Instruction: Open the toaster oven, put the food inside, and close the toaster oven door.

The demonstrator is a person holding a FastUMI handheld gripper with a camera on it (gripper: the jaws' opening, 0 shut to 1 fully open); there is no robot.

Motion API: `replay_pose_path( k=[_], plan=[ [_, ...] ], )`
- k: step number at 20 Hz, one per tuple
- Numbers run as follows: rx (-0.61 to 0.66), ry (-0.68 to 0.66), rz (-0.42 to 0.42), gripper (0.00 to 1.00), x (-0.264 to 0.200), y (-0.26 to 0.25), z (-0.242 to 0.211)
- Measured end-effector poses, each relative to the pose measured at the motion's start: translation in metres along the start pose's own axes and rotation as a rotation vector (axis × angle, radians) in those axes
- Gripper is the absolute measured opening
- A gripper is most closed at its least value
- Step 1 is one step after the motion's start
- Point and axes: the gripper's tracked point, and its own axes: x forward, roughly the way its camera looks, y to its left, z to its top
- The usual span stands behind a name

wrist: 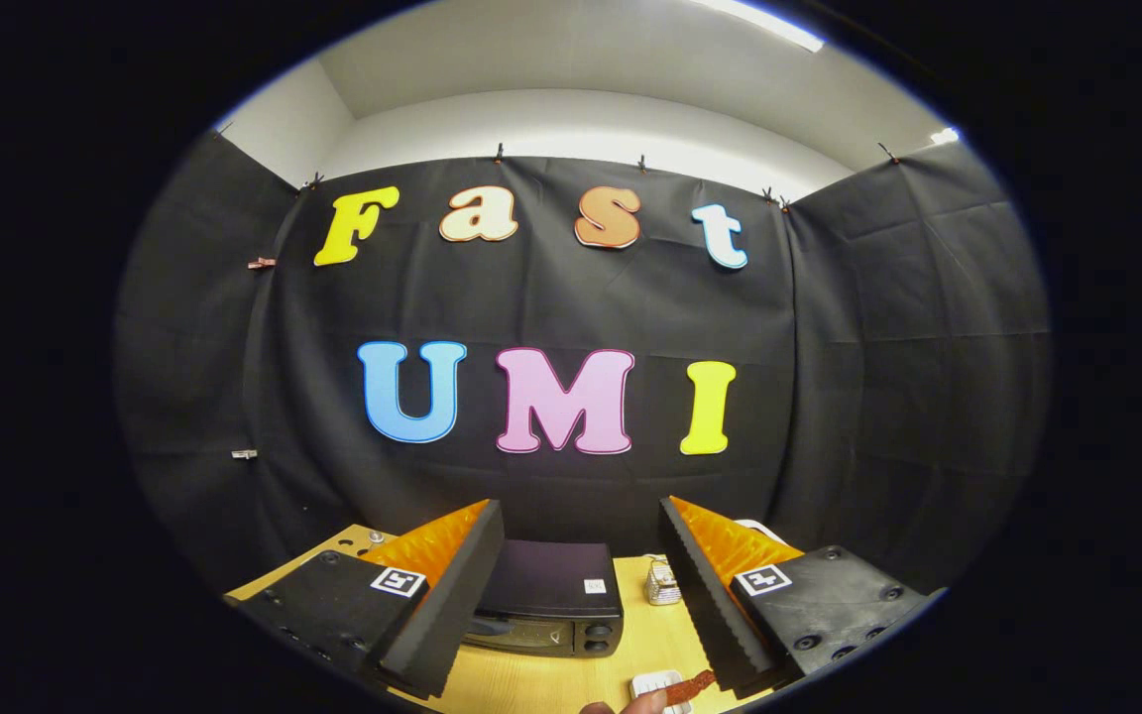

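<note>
Between the gripper's (581,595) two spread fingers, on the far part of the wooden table (541,684), sits one toaster oven (551,595). It is dark, with a flat top, and stands close to the table's back edge, just in front of the black cloth wall (551,476). Two round knobs (598,638) show at the right end of its front, one above the other. A handle bar (492,627) runs across the upper front, partly hidden behind the left finger; the door looks closed, though little of it can be seen.

Nothing is held: the gripper's jaws stand wide apart, raised above the table, and both fingers reach toward the oven without touching it.

One small metallic container (662,585) stands to the right of the oven, near the back edge, just beside the inner face of the right finger. At the near edge of the table lies one small white dish (652,684) carrying one strip of reddish-brown food (692,684). One fingertip of a person's hand (642,702) touches the near side of that dish.

Bare wood stretches from the oven's front to the near edge, and between the oven and the metallic container. One small metal fitting (374,538) shows near the table's far left corner, beyond the left finger.
</note>
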Motion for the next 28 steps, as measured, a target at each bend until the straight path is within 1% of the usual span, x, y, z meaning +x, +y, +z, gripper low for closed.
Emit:
replay_pose_path(
  k=[3, 6, 8, 11, 13, 17, 21, 24, 25, 26, 28],
  plan=[
    [-0.01, 0.01, 0.017, 0.97, 0.015, 0.025, -0.017],
    [0.004, 0.027, 0.037, 0.97, 0.033, 0.06, -0.046],
    [-0.002, 0.011, 0.047, 0.97, 0.046, 0.079, -0.061],
    [-0.003, 0.022, 0.052, 0.97, 0.071, 0.1, -0.102],
    [-0.021, 0.06, 0.047, 0.97, 0.084, 0.106, -0.135],
    [-0.05, 0.139, 0.073, 0.97, 0.101, 0.127, -0.198],
    [-0.026, 0.261, 0.064, 0.97, 0.111, 0.133, -0.256],
    [-0.02, 0.335, 0.057, 0.98, 0.114, 0.132, -0.286],
    [-0.013, 0.373, 0.042, 0.98, 0.108, 0.13, -0.294],
    [0.002, 0.341, 0.032, 0.98, 0.113, 0.131, -0.289],
    [0.008, 0.359, 0.013, 0.97, 0.11, 0.13, -0.292]
  ],
)
